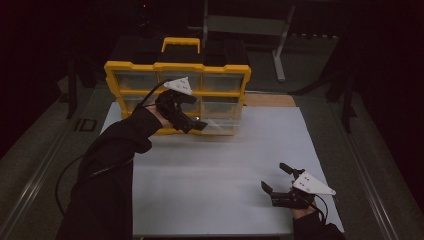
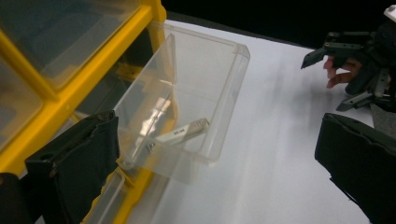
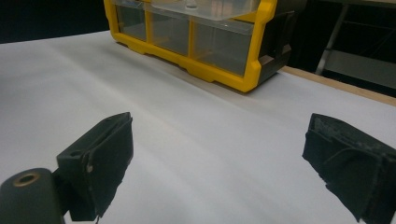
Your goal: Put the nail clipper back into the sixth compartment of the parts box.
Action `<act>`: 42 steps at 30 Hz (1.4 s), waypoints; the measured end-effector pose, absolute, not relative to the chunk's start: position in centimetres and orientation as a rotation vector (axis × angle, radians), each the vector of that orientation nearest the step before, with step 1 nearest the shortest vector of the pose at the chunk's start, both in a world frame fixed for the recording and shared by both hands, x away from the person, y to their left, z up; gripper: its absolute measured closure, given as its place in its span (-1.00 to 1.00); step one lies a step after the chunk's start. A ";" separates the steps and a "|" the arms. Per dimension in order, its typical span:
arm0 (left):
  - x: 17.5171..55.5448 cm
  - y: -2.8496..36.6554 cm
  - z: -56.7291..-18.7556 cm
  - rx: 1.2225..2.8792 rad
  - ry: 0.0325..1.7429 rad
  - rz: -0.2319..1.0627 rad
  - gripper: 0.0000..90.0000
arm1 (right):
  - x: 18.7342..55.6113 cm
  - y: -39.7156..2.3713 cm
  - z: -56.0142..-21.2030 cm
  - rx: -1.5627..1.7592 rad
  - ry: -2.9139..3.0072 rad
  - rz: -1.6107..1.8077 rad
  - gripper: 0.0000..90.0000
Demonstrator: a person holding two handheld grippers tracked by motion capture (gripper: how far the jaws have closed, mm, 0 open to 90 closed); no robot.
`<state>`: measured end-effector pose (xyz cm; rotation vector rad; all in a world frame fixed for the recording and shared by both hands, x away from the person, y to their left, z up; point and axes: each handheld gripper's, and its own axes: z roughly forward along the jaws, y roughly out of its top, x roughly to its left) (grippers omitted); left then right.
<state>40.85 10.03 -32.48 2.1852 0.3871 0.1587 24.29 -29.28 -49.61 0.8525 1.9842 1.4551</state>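
Dim room, dark surroundings; white-topped table [image 1: 225, 200], grey floor [image 1: 45, 150], metal stand [image 1: 280, 50] behind

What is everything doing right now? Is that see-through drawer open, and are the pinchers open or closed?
Yellow organizer: standing upright at the back of the table.
Clear drawer: pulled out, tilted, not fully in its slot.
Small silvery piece: lying inside the clear drawer.
Other drawers: pushed in, closed.
Left gripper: open, at the pulled-out drawer.
Right gripper: open, holding nothing, over the white table.
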 end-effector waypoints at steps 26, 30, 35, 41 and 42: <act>36.8 15.0 -35.4 2.121 0.446 0.152 -0.98 | 24.3 -29.3 -49.6 0.855 1.985 1.453 -0.81; 36.2 15.9 -36.2 2.105 0.458 0.148 -0.98 | 24.3 -29.2 -49.6 0.860 1.985 1.452 -0.81; 35.5 16.6 -37.1 2.101 0.471 0.144 -0.98 | 24.2 -29.2 -49.5 0.857 1.984 1.445 -0.81; 34.3 17.8 -38.3 2.078 0.486 0.137 -0.98 | 24.2 -29.2 -49.6 0.863 1.986 1.445 -0.81; 34.1 17.9 -38.6 2.069 0.489 0.132 -0.98 | 24.2 -29.1 -49.6 0.861 1.987 1.446 -0.81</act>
